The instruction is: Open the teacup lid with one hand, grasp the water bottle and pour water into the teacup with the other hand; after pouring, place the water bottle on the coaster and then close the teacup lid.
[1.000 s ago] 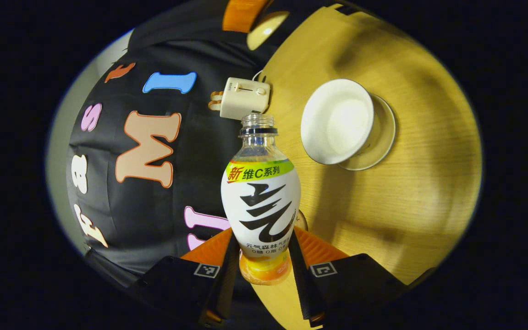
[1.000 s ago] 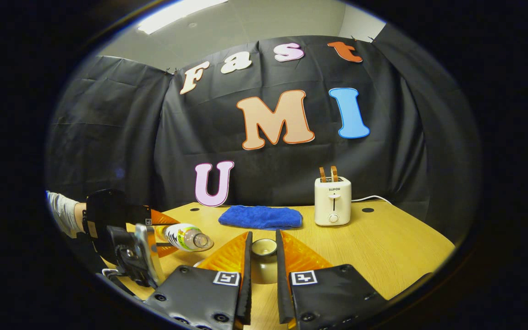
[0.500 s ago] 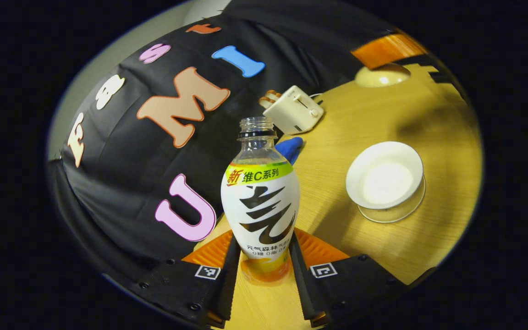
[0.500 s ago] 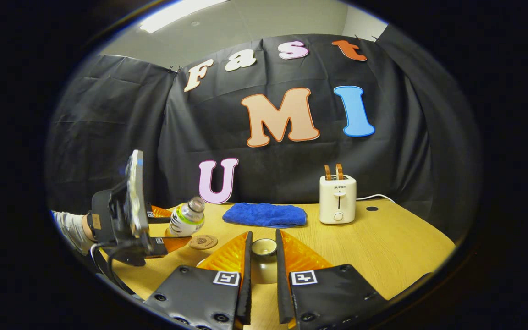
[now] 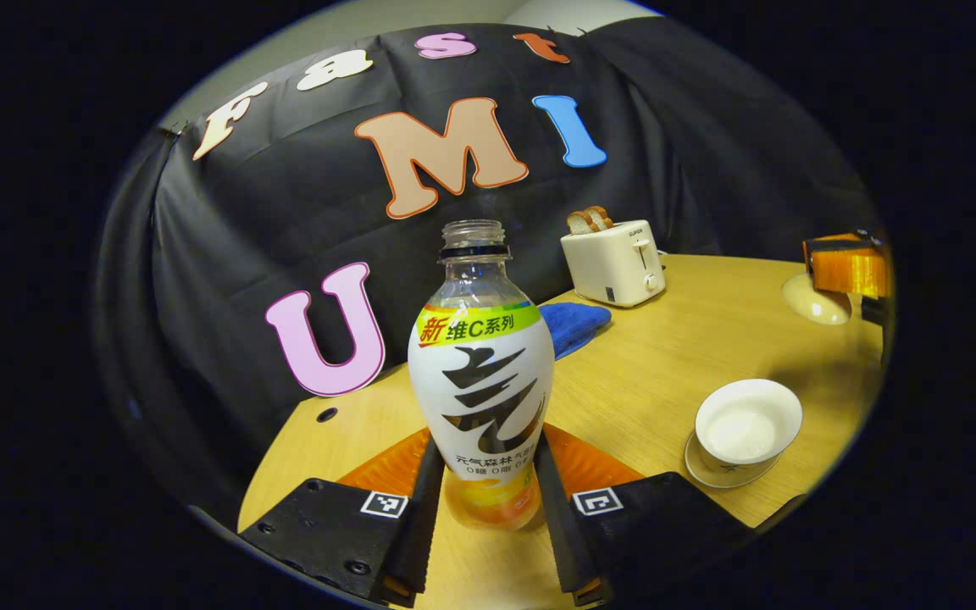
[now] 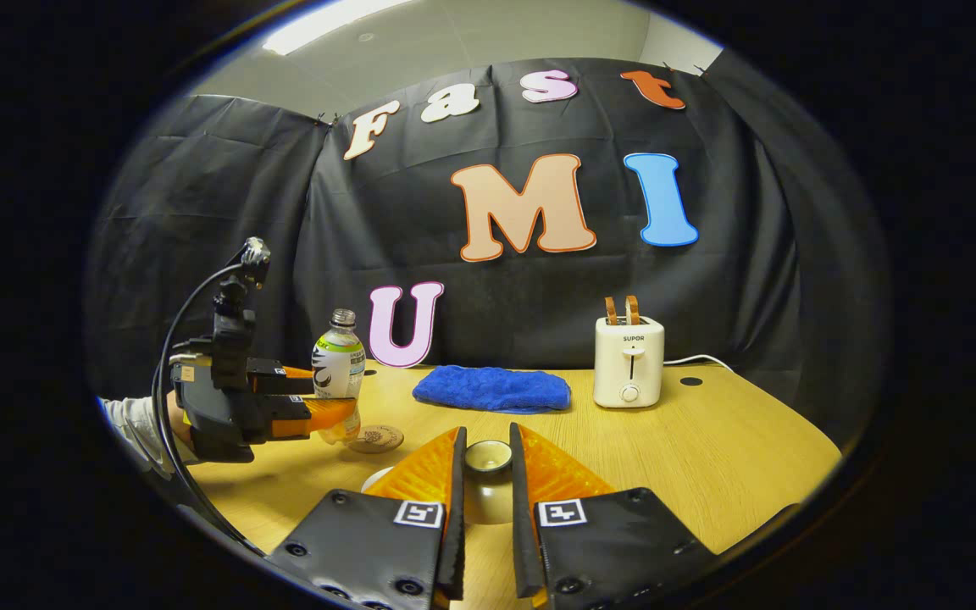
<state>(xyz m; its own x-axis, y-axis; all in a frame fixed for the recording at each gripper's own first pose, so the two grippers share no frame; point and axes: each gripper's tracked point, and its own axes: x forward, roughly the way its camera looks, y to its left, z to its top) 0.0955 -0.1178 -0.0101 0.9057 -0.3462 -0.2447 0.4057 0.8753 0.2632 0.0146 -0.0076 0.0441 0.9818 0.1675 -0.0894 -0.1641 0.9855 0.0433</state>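
**Bottle upright in the left gripper, lid held by the right**

The clear plastic water bottle with a white label [image 5: 481, 373], uncapped, stands upright, clamped at its base between the left gripper's [image 5: 483, 508] fingers, just beside the round brown coaster [image 6: 375, 439] near the wooden table's [image 5: 674, 339] left edge. The open white teacup on its saucer [image 5: 747, 424] sits apart. The right gripper [image 6: 485, 487] pinches the cream lid's knob [image 6: 488, 457]. At the back edge: blue cloth [image 6: 492, 389], white toaster [image 6: 629, 363].

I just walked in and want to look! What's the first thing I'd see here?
Right up front is the water bottle, standing upright with its cap off, pinched by the left gripper. The open white teacup sits on its saucer on the wooden table. The right gripper holds the teacup lid, and a toaster stands at the back.
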